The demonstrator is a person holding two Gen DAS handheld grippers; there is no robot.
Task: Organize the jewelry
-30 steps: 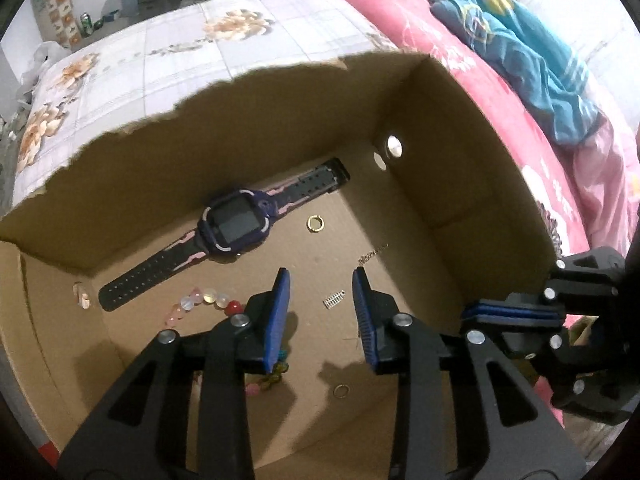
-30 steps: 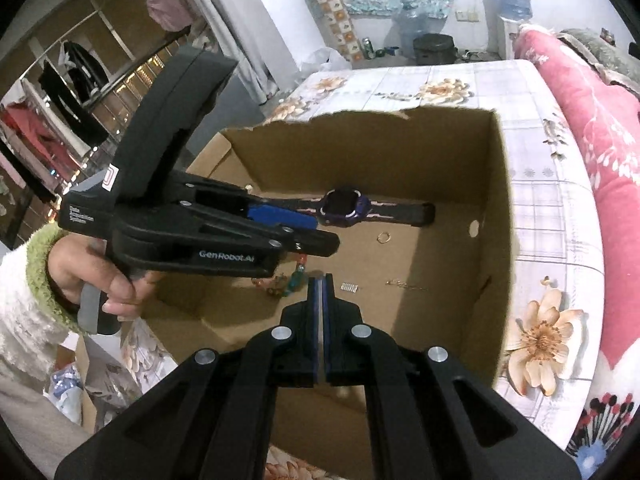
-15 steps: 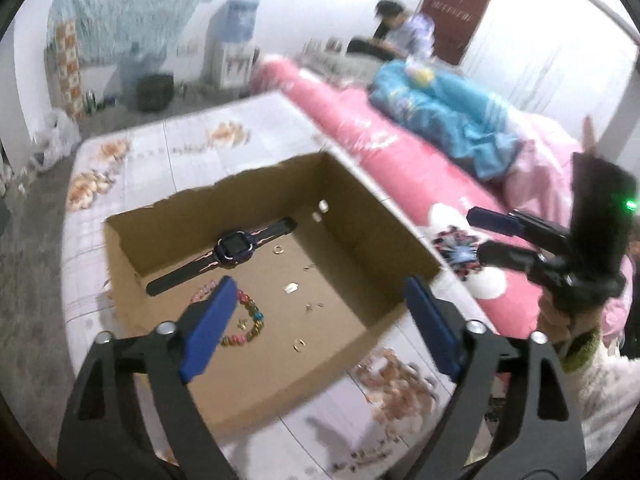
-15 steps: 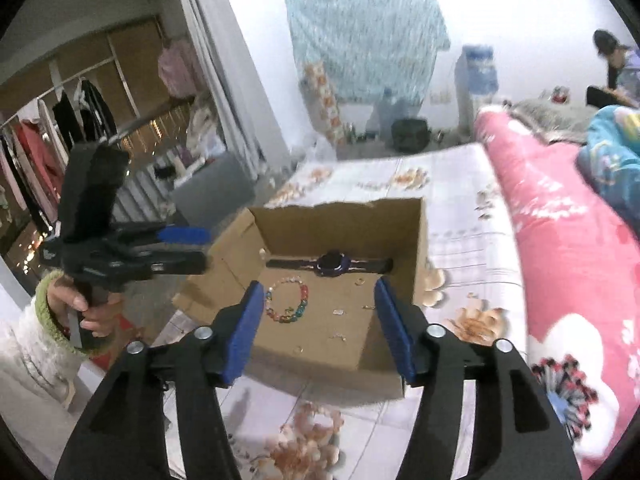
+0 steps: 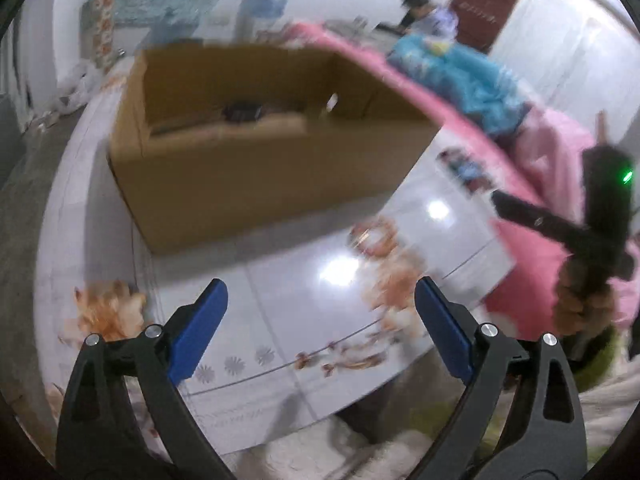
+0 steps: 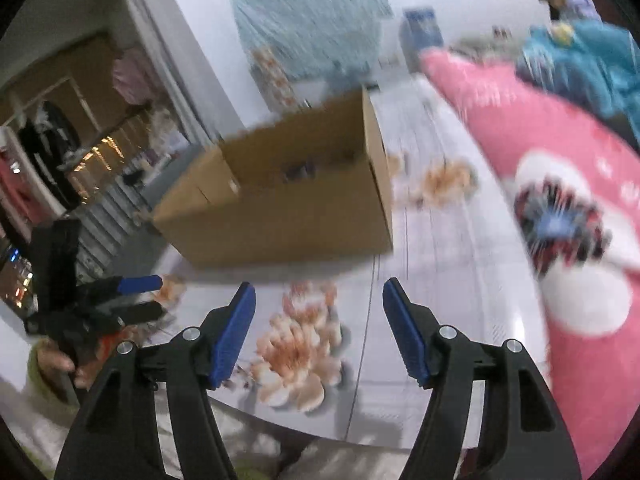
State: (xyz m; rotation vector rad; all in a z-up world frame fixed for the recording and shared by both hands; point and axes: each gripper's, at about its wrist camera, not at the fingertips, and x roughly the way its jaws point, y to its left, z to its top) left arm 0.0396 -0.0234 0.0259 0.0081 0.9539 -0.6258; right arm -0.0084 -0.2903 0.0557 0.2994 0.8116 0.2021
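The left claw (image 5: 320, 328) is spread wide with nothing between its blue pads, and the right claw (image 6: 318, 330) is the same, wide apart and empty. Both hang low over the near edge of the table (image 5: 280, 304), with its glossy flowered cover, well short of the cardboard box (image 5: 256, 184) that stands further in.

The jewelry sits inside that box. From down here only a dark shape, probably the watch (image 5: 242, 112), peeks over the near wall in the left view, and a dim dark smudge in the right view; anything smaller on the box floor is hidden by the cardboard. Both views are smeared by motion, so finer detail is lost.

My guess is the hands are between steps, or near the end of the sorting: nothing is held and neither claw is aimed at a piece. If more sorting is due, the next move calls for lifting a claw up and over the near wall, then tipping it down toward the box floor.

The two tools are held roughly level, pointing forward across the table. In the right view the person's left hand (image 6: 60, 360) grips its handle low at the left side, a green cuff at the wrist.
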